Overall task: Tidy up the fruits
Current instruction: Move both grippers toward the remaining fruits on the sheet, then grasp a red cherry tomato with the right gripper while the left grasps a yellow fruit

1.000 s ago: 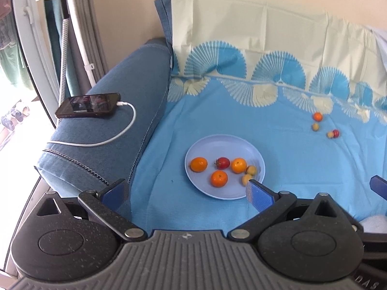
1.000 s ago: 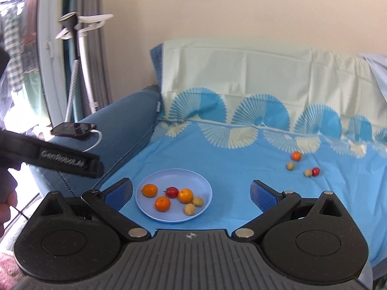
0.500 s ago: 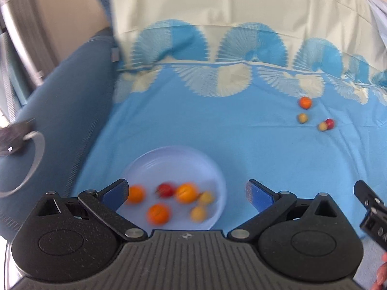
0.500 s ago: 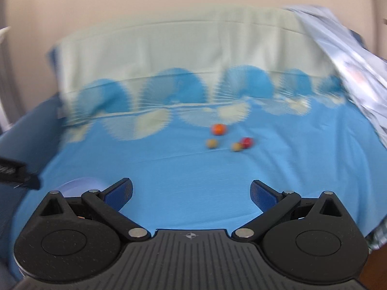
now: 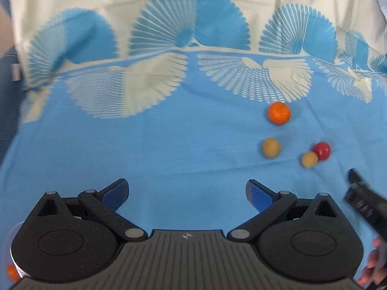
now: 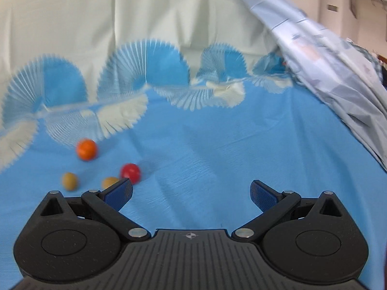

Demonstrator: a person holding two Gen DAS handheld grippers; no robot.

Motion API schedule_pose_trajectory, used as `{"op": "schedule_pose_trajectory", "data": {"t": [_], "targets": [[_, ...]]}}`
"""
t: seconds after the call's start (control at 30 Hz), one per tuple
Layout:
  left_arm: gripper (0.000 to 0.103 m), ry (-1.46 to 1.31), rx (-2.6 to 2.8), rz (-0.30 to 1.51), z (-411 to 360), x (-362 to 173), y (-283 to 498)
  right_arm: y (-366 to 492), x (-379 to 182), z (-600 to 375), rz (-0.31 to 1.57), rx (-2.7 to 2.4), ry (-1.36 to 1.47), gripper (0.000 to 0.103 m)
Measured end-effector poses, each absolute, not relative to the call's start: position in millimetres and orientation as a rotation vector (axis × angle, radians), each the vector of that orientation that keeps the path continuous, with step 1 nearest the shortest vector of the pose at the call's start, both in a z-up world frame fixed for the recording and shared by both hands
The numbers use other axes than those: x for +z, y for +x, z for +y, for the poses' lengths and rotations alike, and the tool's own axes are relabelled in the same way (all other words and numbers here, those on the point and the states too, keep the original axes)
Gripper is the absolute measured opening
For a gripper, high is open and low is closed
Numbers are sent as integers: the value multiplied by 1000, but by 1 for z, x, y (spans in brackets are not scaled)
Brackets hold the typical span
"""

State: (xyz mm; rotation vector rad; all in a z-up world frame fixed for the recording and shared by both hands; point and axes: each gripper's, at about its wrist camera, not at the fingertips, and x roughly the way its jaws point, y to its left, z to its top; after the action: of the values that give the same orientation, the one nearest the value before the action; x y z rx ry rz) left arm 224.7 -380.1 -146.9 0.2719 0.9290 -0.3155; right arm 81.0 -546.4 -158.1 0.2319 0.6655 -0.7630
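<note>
Four loose fruits sit on the blue sheet point(image 5: 169, 145): an orange point(image 5: 278, 112), a red one point(image 5: 321, 151), and two yellowish ones point(image 5: 271, 147) point(image 5: 309, 159), the nearer yellow touching the red. Both the left gripper point(image 5: 187, 192) and right gripper point(image 6: 191, 192) are spread wide, holding nothing, so this looks like the approach step; the plate is barely visible at the left view's bottom-left edge. Next, the right gripper probably needs to swing left and centre on one fruit, likely the red one point(image 6: 130, 172) by its left fingertip, then close gently since they'll roll.

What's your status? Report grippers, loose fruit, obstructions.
Left gripper open, empty. Right gripper open, empty. Orange, red fruit, two yellow fruits loose on blue sheet. No obstructions.
</note>
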Motion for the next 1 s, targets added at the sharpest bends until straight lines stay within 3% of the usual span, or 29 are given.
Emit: {"op": "schedule_pose_trajectory", "data": {"t": [0.27, 0.7, 0.73, 0.77, 0.8, 0.83, 1.0], "targets": [[103, 302, -371, 953, -447, -197, 264, 136, -199, -563, 725, -593, 151, 102], [102, 298, -430, 994, -469, -214, 282, 149, -203, -552, 700, -556, 72, 100], [90, 284, -428, 992, -466, -211, 282, 148, -202, -550, 694, -545, 64, 92], [78, 279, -424, 976, -463, -207, 280, 148, -201, -548, 687, -523, 56, 72], [58, 289, -439, 955, -462, -203, 278, 148, -199, -545, 681, -489, 54, 57], [28, 299, -460, 950, -461, -199, 276, 149, -198, -543, 685, -467, 53, 30], [29, 265, -464, 986, -442, -191, 266, 145, -193, -547, 661, -531, 74, 31]]}}
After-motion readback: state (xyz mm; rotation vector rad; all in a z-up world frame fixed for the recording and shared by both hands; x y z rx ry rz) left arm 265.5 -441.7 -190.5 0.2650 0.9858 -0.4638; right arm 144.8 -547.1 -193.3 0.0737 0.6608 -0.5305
